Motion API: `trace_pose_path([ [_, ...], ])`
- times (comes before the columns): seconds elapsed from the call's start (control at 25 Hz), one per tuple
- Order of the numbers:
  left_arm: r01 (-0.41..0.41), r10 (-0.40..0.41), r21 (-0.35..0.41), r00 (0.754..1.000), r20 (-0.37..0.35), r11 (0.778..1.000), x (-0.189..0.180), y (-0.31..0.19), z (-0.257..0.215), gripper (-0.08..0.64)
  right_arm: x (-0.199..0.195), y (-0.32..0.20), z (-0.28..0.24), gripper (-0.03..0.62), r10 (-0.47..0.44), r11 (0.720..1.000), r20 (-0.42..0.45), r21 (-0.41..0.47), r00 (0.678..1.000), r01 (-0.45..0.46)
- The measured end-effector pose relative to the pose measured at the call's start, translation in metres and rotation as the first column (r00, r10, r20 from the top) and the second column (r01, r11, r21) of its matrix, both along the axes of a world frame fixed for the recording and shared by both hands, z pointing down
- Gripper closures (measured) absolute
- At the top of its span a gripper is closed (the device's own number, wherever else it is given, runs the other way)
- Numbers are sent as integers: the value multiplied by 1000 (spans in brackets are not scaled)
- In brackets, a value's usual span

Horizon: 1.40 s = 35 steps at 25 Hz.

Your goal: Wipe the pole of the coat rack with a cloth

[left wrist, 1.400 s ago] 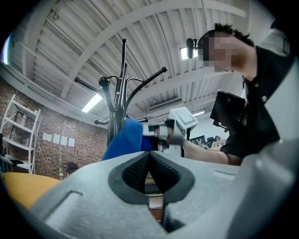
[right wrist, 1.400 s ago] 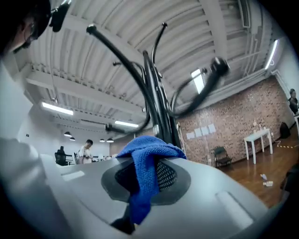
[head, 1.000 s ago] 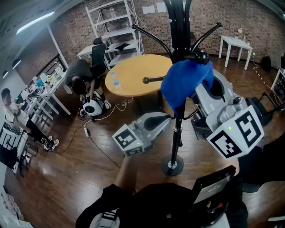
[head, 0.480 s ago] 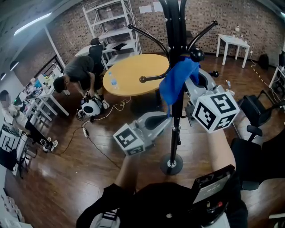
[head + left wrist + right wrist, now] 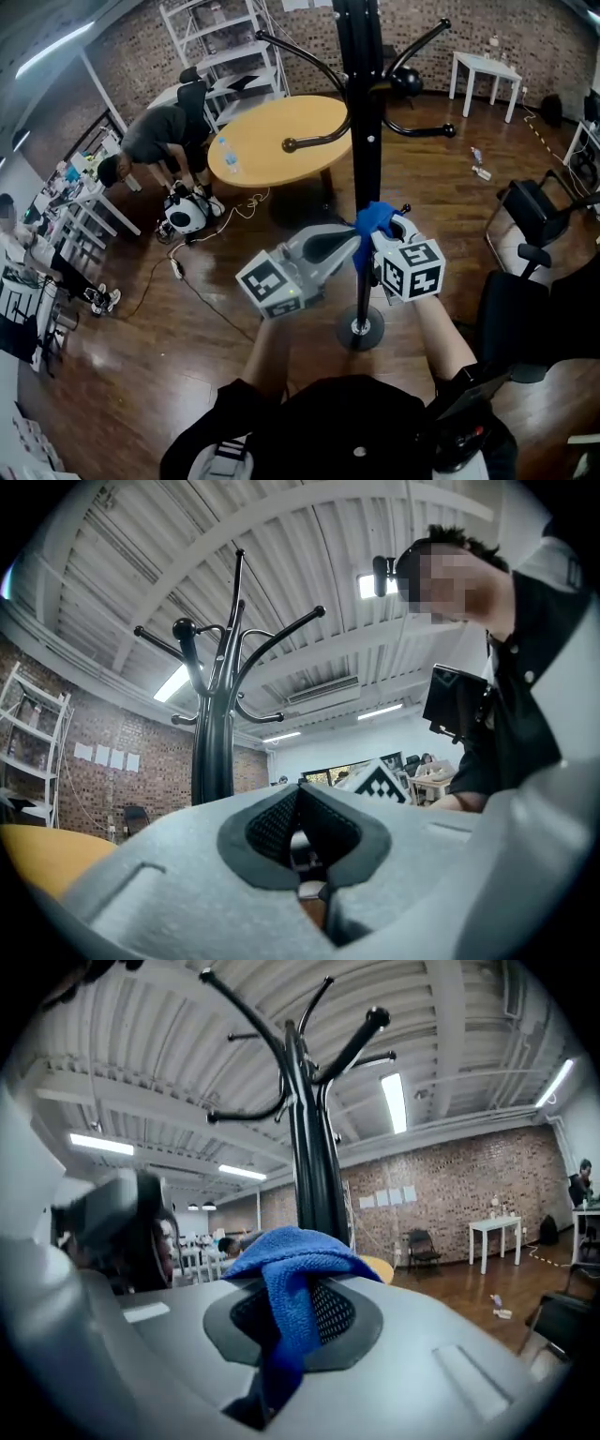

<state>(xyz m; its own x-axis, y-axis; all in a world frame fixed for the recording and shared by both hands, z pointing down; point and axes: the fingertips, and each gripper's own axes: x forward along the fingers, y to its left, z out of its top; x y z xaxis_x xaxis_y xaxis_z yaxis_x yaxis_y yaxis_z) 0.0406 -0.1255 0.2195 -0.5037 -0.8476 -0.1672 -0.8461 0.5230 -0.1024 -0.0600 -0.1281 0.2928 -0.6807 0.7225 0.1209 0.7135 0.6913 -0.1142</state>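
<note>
Pinching bunched blue cloth (image 5: 292,1265), the right gripper (image 5: 281,1335) sits against the black pole (image 5: 364,141).

A water bottle (image 5: 227,157) stands on the round wooden table (image 5: 281,141). A person (image 5: 155,141) bends down left of it; white shelving (image 5: 225,42) stands behind it.

Your left gripper (image 5: 349,246): jaws together, empty. Your right gripper (image 5: 389,239) clamps the cloth (image 5: 372,219). Both forearms reach forward, tips close.
</note>
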Motion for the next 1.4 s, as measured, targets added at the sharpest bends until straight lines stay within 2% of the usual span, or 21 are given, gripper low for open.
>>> trace_pose_path([
  [0.08, -5, 5, 0, 1000, -7, 1000, -1, -3, 2, 560, 2, 1, 54, 566, -26, 996, -147, 83, 989, 39],
  [0.16, -9, 9, 1, 1000, -8, 1000, -2, -6, 3, 560, 11, 2, 99, 566, -68, 983, -289, 144, 955, 114],
  [0.24, -11, 11, 4, 1000, -13, 1000, -2, -9, 4, 560, 27, -2, 117, 566, -94, 975, -364, 156, 927, 160],
  [0.44, -2, 2, 6, 1000, -20, 1000, -2, -6, 7, 560, 74, -18, 96, 566, -180, 967, -434, 87, 882, 240],
  [0.52, 4, -4, 10, 1000, -21, 1000, -2, -3, 8, 560, 69, -19, 99, 566, -169, 971, -427, 83, 888, 225],
  [0.6, 7, -7, 10, 1000, -23, 1000, -1, 0, 9, 560, 46, -19, 110, 566, -107, 985, -403, 80, 909, 152],
  [0.68, 12, -12, 13, 1000, -23, 1000, -1, 3, 10, 560, 17, -20, 118, 566, -19, 993, -335, 105, 942, 58],
  [0.76, 19, -18, 13, 1000, -21, 1000, -1, 7, 11, 560, -2, -16, 105, 566, 38, 992, -227, 124, 973, -10],
  [0.88, 30, -29, 9, 999, -20, 1000, 2, 11, 11, 560, -5, -11, 36, 565, 26, 1000, -73, 12, 997, -25],
  [0.96, 32, -32, 6, 999, -21, 999, 4, 12, 11, 560, -3, -11, -28, 565, 18, 998, 53, -63, 998, -14],
  [1.04, 28, -28, 4, 1000, -8, 1000, 6, 11, 6, 560, -2, -9, -91, 563, 44, 998, 193, -60, 980, -33],
  [1.12, 19, -19, 2, 1000, 13, 1000, 7, 9, 0, 560, 0, -5, -148, 563, 71, 997, 312, -58, 948, -55],
  [1.24, 2, -2, -6, 1000, 17, 1000, 8, 6, -3, 560, 21, -1, -223, 563, 44, 992, 426, -124, 903, 11],
  [1.4, -9, 9, 8, 999, 37, 1000, 11, 3, -11, 560, 87, -16, -294, 563, 12, 978, 563, -178, 826, 108],
])
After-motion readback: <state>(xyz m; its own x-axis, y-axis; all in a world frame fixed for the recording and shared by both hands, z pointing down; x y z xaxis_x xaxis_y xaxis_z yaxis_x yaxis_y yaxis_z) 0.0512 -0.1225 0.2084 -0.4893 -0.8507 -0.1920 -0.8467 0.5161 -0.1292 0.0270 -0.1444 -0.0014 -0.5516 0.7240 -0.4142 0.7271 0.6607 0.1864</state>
